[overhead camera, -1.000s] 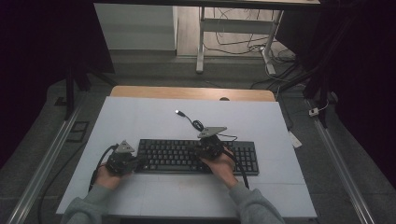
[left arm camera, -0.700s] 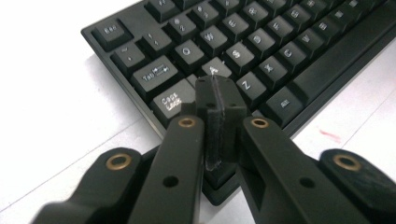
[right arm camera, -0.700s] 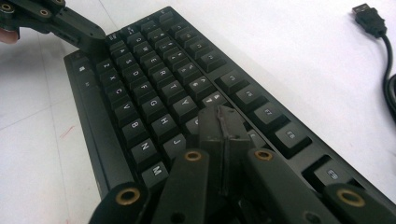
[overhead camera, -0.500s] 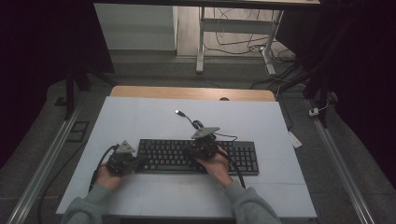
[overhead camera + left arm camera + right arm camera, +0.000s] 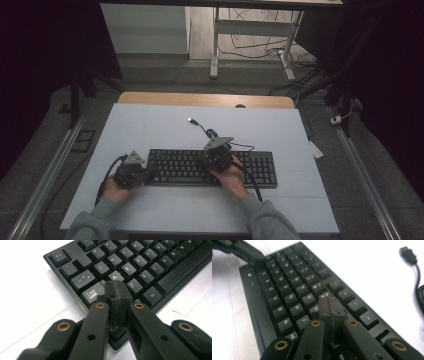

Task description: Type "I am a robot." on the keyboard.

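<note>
**Keyboard under both closed grippers**

Keyboard first: the flat black full-size keyboard (image 5: 212,168) lies lengthwise across the near half of the pale grey table top (image 5: 150,125), and its thin black cable (image 5: 210,134) snakes away from the back edge to a loose USB plug (image 5: 191,120) lying on the surface farther out.

Your left gripper (image 5: 117,291) is clenched on nothing, its two pads pressed flat together, with the tip hovering over or resting on the keyboard's left end just beside the Caps Lock (image 5: 92,293) and A keys; whether it touches them you cannot tell.

Your right gripper (image 5: 332,307) is likewise pinched tight and empty, its tip down among the keys right of the H and J row, near the middle of the board. In the high view your left hand (image 5: 116,186) sits at the board's left edge and your right hand (image 5: 231,176) over its centre, well apart, with grey sleeves at the near table edge.
</note>
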A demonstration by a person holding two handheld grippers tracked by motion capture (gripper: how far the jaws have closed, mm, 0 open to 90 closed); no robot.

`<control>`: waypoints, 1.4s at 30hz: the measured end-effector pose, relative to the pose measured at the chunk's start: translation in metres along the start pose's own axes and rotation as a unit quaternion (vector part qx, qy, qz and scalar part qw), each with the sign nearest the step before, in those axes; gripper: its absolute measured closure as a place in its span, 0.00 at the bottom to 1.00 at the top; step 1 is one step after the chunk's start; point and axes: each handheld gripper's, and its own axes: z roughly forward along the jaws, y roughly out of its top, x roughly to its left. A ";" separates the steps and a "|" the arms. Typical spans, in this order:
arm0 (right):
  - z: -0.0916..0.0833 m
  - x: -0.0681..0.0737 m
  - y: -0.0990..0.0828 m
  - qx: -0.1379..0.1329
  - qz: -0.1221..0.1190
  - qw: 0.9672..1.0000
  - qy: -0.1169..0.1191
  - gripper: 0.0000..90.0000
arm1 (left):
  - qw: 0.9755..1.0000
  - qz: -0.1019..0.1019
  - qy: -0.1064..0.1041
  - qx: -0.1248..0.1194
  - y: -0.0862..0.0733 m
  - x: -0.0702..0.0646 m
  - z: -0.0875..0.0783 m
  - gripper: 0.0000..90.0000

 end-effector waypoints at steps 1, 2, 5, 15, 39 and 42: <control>-0.002 0.000 0.001 -0.003 0.000 1.000 0.000 1.00 | 1.000 0.000 0.000 0.000 0.000 0.000 0.000 0.99; -0.002 0.000 0.001 -0.003 0.000 1.000 0.000 1.00 | 1.000 -0.001 0.000 -0.001 0.000 0.000 0.000 0.99; -0.006 -0.001 0.001 -0.008 0.002 1.000 0.001 1.00 | 1.000 0.001 0.002 -0.013 0.001 0.001 -0.004 0.99; -0.022 -0.004 -0.006 -0.013 0.005 1.000 0.003 0.97 | 0.999 -0.006 -0.002 -0.035 0.001 0.000 -0.011 0.96; -0.073 -0.018 -0.041 -0.032 0.025 0.999 -0.031 0.57 | 0.999 -0.032 0.000 -0.043 0.001 0.003 -0.014 0.45; -0.077 -0.018 -0.044 -0.037 0.026 0.998 -0.034 0.57 | 0.999 -0.031 0.000 -0.040 0.001 0.002 -0.014 0.43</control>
